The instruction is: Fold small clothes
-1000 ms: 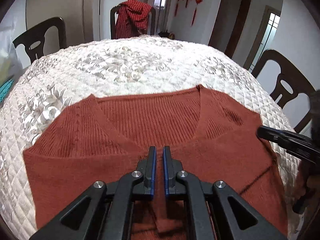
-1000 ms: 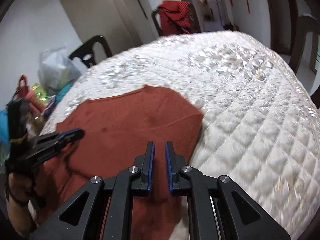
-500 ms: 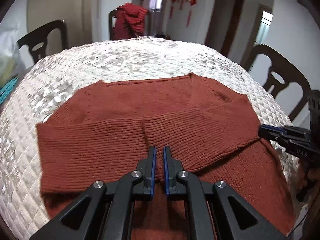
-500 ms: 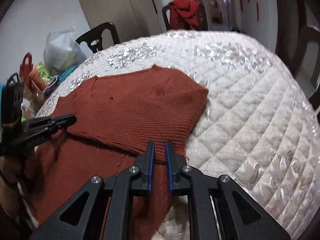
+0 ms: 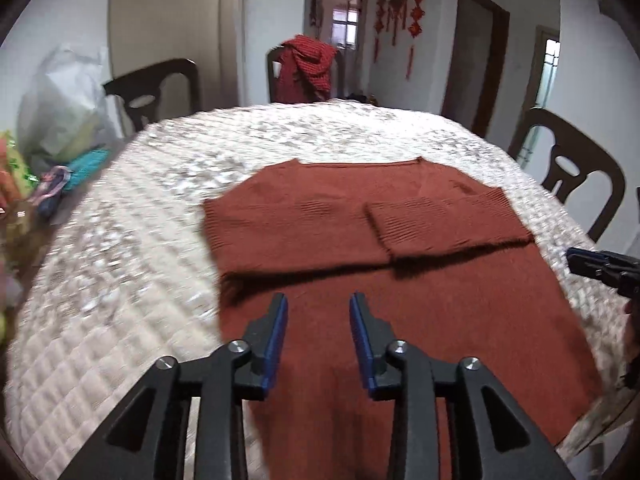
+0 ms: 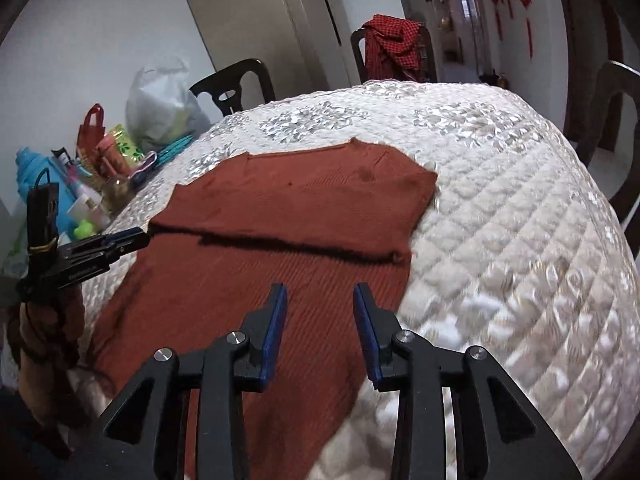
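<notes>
- table: round, quilted white cover; sweater lies on the near half, clutter at the left edge
- sweater: rust knit, flat; far part carries a folded-over layer, its edge running across the middle with a shadow under it; cuff-like ribbed piece sits on top at the right; near half is single layer, running toward the table edge
- left gripper: over the near half, jaws opening, nothing between them; cloth released
- right gripper: over the sweater's right side, jaws opening, empty too
- my read: one fold is laid, next is the near hem or a side; pinch both corners level, lift just clear, carry over in step so the edge lands straight; don't drag the laid layer
</notes>
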A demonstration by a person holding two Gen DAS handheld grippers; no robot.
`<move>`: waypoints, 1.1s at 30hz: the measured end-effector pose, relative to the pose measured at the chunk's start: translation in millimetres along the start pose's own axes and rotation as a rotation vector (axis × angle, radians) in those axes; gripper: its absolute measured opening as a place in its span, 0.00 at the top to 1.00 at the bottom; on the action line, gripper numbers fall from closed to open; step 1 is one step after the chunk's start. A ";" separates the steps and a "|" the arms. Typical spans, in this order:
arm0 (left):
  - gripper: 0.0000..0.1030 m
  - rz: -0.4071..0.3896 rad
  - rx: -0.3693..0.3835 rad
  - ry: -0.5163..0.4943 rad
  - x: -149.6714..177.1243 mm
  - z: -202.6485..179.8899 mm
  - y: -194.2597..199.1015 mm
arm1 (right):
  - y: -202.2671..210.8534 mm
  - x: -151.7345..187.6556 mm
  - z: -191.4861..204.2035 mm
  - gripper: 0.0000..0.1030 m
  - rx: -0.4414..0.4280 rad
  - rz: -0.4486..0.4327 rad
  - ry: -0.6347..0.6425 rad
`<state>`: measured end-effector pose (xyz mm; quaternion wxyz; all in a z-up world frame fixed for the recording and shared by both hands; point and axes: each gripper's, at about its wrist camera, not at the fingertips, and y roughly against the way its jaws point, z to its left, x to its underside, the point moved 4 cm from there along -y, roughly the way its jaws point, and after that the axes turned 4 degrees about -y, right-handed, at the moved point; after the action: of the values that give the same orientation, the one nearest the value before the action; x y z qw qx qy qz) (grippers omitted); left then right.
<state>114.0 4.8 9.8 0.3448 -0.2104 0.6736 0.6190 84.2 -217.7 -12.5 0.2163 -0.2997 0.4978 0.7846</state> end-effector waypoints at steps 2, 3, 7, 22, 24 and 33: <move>0.65 0.005 -0.018 0.006 8.2 3.9 2.7 | 1.1 8.5 -1.6 0.66 -0.011 0.010 -0.021; 0.64 0.008 -0.025 0.011 12.3 4.8 3.3 | 1.1 12.1 -2.2 0.66 -0.011 0.012 -0.028; 0.63 0.016 -0.043 0.043 29.7 8.6 6.7 | -2.8 24.3 -6.7 0.66 0.001 0.029 -0.054; 0.56 0.049 -0.023 0.102 60.8 11.6 12.0 | 0.2 43.6 -19.1 0.64 -0.034 0.039 -0.148; 0.56 0.048 -0.020 0.102 63.3 9.8 14.0 | 1.6 45.1 -18.1 0.61 -0.046 0.040 -0.155; 0.55 0.047 0.053 0.127 86.1 7.8 39.9 | 10.8 60.7 -5.2 0.58 -0.104 0.086 -0.142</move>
<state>29.2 30.6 -25.1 0.2921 -0.2241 0.7151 0.5942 34.5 -224.3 -48.7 0.2015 -0.2326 0.4523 0.8371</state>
